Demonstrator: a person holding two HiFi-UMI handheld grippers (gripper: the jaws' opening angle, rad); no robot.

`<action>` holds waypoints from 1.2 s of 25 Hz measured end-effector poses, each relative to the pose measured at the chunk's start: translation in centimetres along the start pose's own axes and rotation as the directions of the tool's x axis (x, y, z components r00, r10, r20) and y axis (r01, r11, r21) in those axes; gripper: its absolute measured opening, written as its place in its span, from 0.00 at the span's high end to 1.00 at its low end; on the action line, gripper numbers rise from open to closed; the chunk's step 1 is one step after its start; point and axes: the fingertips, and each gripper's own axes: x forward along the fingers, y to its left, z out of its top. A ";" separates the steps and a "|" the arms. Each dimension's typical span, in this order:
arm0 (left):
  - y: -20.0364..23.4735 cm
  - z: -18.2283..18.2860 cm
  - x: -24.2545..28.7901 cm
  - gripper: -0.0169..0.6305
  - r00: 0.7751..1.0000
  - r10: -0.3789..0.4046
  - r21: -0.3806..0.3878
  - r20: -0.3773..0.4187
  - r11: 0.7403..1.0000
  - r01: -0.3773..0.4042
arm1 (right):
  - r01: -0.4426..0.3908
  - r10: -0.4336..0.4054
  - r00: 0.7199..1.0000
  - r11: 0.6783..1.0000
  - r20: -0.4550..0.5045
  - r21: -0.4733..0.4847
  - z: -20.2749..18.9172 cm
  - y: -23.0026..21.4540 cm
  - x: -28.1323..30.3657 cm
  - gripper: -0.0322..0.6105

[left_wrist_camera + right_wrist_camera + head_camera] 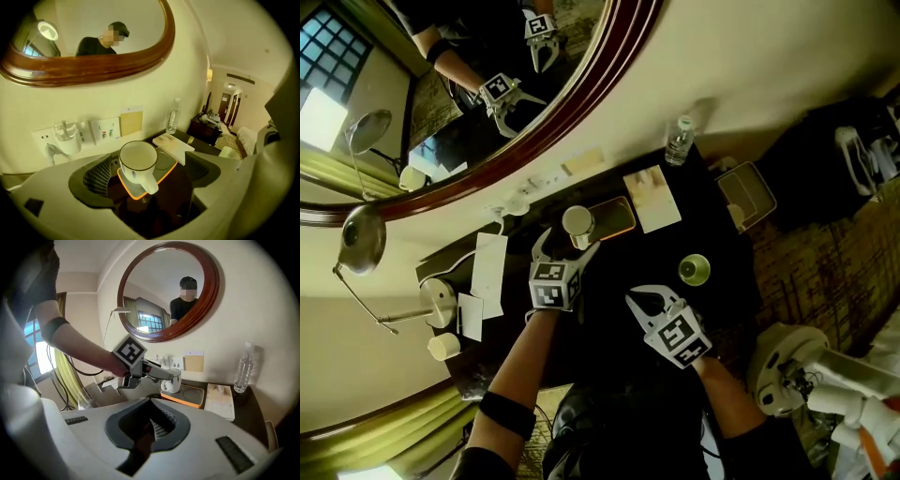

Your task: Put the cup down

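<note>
Left gripper (567,246) jaws wide apart, gripping nothing, either side of cup (137,161). Cup upright on orange-rimmed tray (169,168), frame centre. Right gripper (152,427) clenched shut, empty, lower centre.

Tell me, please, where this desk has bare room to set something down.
Bare: half the orange-rimmed tray, beside the white mug, and dark desktop between pale booklet and green cup. Crowded: the left end, with white papers and lamp base.

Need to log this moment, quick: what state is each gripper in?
Left gripper: open, cup between its jaws, not gripped.
Right gripper: shut, empty.
</note>
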 end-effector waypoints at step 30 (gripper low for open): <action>0.9 -0.1 5.9 0.37 0.998 0.019 0.074 -0.059 0.997 -0.015 | -0.009 0.015 0.999 0.990 -0.042 0.138 -6.7 -0.2 1.6 0.93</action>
